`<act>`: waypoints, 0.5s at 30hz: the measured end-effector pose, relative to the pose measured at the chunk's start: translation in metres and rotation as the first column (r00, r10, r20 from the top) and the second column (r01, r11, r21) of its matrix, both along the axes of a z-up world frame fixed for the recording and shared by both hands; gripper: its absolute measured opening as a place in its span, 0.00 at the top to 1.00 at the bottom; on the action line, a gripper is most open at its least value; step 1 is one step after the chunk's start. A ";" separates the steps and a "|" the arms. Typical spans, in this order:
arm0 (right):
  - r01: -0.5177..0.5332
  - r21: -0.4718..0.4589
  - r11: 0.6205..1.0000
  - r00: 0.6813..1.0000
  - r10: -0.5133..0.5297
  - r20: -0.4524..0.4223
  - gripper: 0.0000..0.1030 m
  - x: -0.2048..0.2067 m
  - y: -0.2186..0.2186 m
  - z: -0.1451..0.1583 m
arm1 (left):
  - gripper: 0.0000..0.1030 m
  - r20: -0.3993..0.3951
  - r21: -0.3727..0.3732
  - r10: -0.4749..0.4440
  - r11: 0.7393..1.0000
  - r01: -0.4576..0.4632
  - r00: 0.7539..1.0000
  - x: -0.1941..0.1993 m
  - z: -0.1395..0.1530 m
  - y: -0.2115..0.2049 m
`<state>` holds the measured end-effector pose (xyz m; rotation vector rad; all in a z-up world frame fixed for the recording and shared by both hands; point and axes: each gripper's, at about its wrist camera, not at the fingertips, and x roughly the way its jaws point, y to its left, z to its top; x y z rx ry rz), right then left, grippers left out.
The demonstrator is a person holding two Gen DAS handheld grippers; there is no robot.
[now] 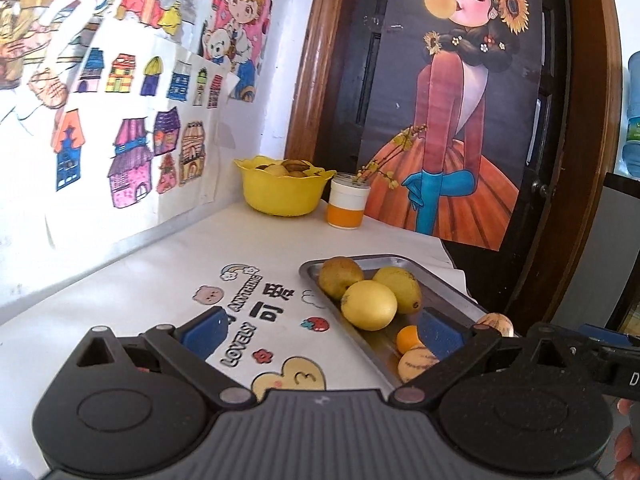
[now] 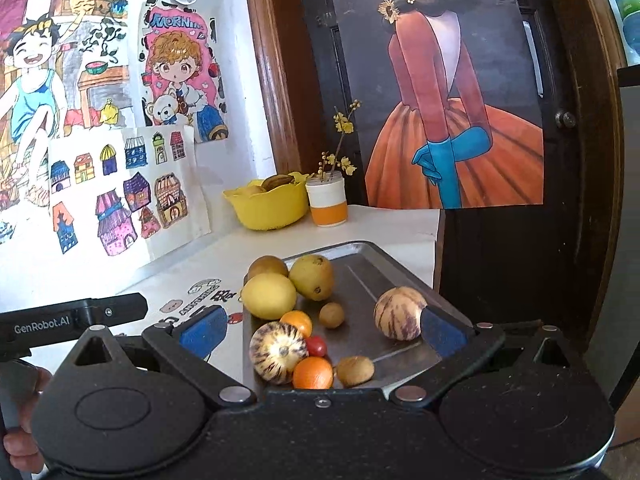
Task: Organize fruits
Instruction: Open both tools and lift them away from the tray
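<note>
Fruits [image 2: 268, 295] on metal tray [image 2: 372, 276] (yellow bowl [image 2: 266, 208] behind) | left claw [image 1: 320, 332] released | right claw [image 2: 320, 330] released, empty

I see fruits [image 2: 269, 295] in the tray [image 2: 360, 248] on the tabletop [image 1: 160, 280]; behind it, the bowl [image 2: 268, 208] sits left of the cup [image 2: 327, 202].

We see bright daylight on the white bench [image 1: 132, 300], washed-out glare on the left wall, soft shadows under the fruit on the metal tray [image 2: 360, 256], heavy fisheye bending at the edges, dark vignetted corners, everything fairly sharp
</note>
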<state>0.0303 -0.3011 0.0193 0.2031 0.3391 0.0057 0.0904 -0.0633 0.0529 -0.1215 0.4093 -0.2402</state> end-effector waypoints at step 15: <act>0.086 -0.101 0.991 0.993 -0.076 0.095 0.01 -0.036 0.033 -0.015 | 0.00 -0.020 -0.013 0.023 1.000 -0.023 1.000 -0.028 -0.020 0.032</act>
